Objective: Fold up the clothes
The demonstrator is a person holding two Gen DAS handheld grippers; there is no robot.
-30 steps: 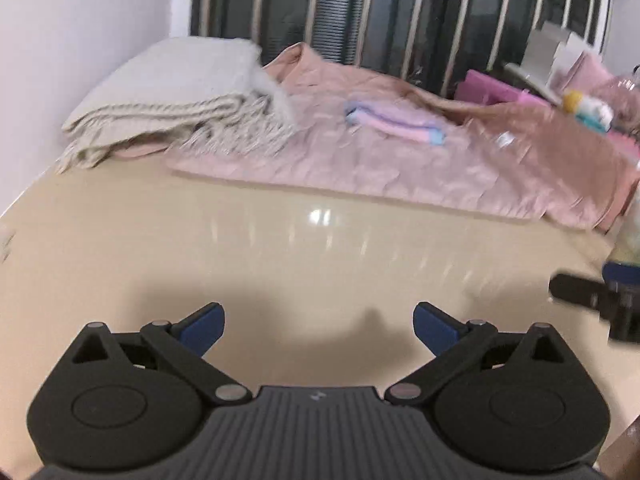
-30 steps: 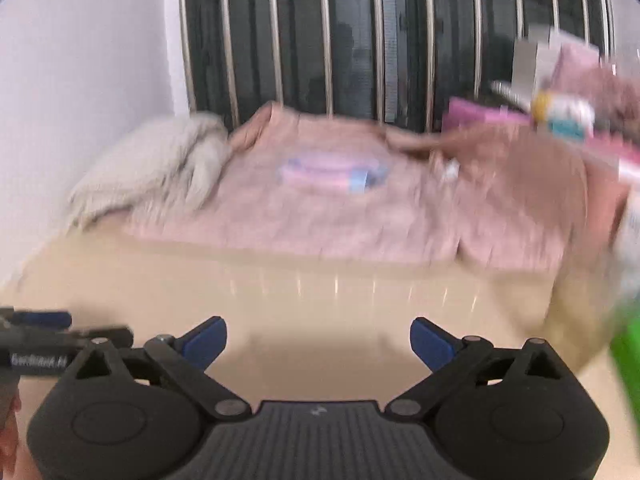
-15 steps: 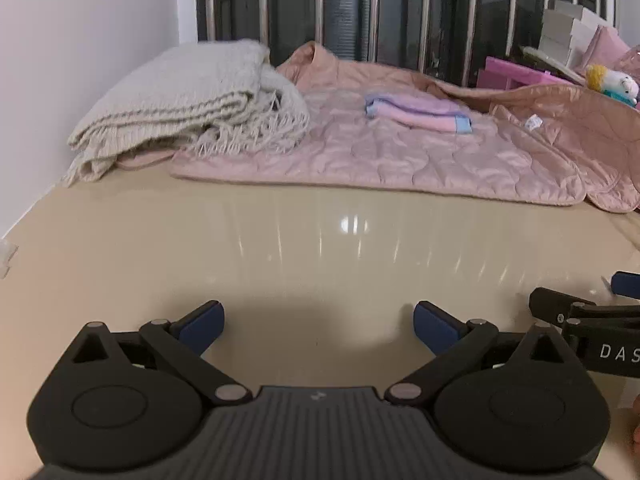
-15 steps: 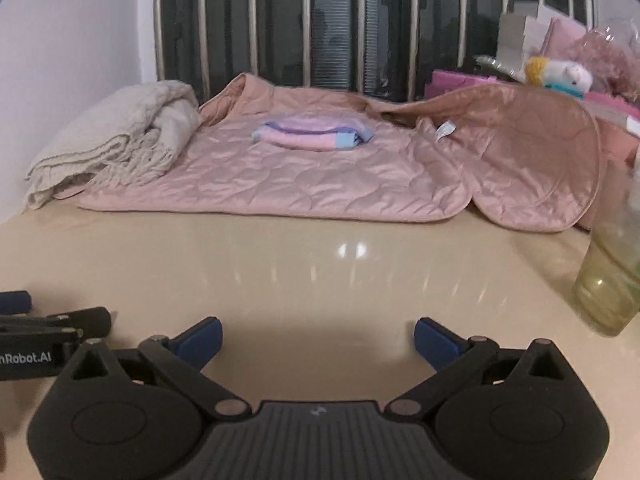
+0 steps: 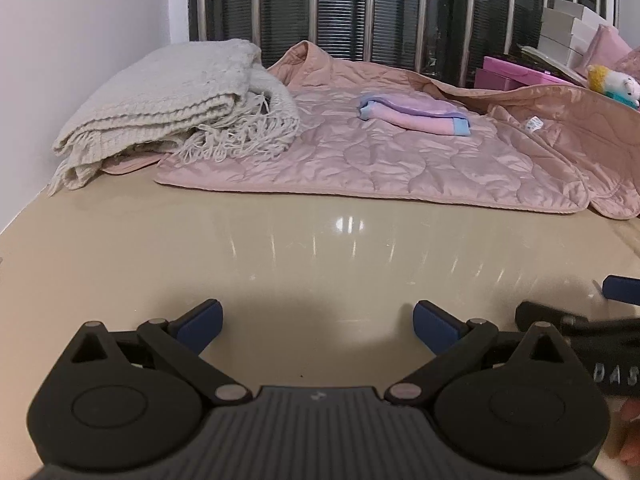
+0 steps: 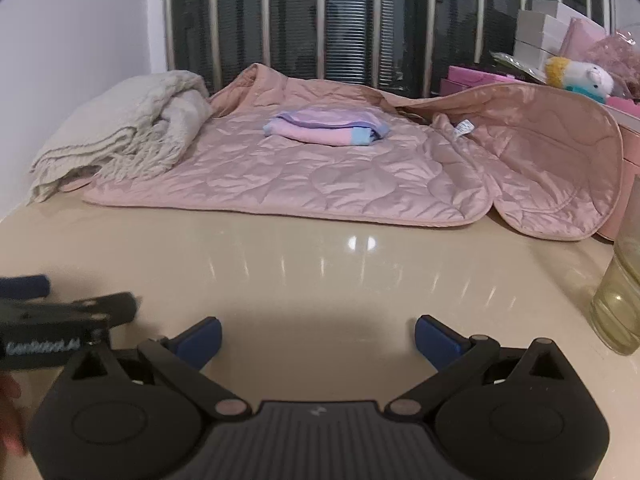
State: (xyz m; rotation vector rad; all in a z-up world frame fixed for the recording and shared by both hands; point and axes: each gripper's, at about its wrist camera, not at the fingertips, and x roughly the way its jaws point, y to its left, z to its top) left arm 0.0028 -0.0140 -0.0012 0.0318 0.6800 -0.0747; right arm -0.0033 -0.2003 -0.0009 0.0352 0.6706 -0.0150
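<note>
My left gripper point(image 5: 316, 326) and right gripper point(image 6: 318, 330) both stand spread, holding nothing, low over the bare beige tabletop point(image 5: 320, 256). Ahead, well apart from both, the pink quilted jacket point(image 6: 320, 176) lies flat, long axis crosswise, collar toward the window bars. A folded pink-and-blue garment point(image 5: 412, 114) rests on it, lengthwise left-right. A cream knitted blanket point(image 5: 172, 100) overlaps its left edge.

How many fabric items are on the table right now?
3: cream blanket at back left, pink quilt spread mid-table, small folded garment on the quilt. More may hide underneath.
</note>
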